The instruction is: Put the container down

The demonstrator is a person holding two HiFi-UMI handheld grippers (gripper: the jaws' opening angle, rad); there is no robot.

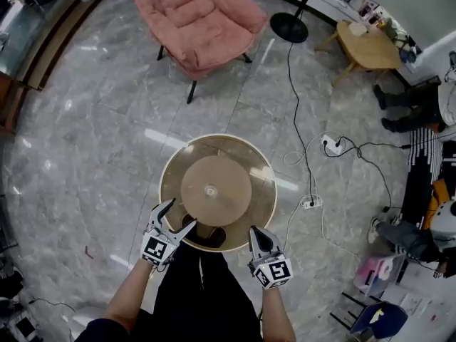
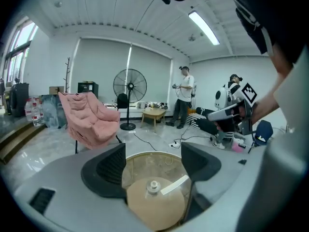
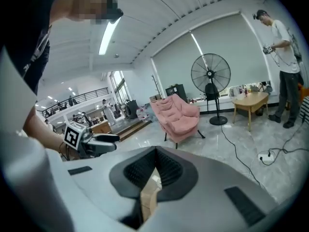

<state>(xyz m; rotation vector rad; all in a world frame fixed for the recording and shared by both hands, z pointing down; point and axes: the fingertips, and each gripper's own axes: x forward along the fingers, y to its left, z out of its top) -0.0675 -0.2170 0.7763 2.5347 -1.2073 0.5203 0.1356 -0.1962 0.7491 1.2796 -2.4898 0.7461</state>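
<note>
No container shows in any view. A round glass-topped table point(image 1: 171, 169) with a wooden rim stands in front of me; its round wooden base point(image 1: 216, 189) shows through the glass. My left gripper point(image 1: 175, 218) is open at the table's near left edge, with nothing between its fingers. In the left gripper view the left gripper point(image 2: 153, 166) frames the table top point(image 2: 159, 163) and the base's centre knob point(image 2: 153, 185). My right gripper point(image 1: 258, 239) is shut at the near right edge. In the right gripper view the right gripper point(image 3: 155, 151) has its jaws together, with a brown wooden strip point(image 3: 148, 202) below them.
A pink armchair point(image 1: 196, 20) stands beyond the table. A fan's black base point(image 1: 288, 27) and a small wooden side table point(image 1: 367, 45) are at the far right. Cables and a power strip point(image 1: 331, 144) lie on the marble floor to the right. Seated people point(image 1: 406, 98) line the right edge.
</note>
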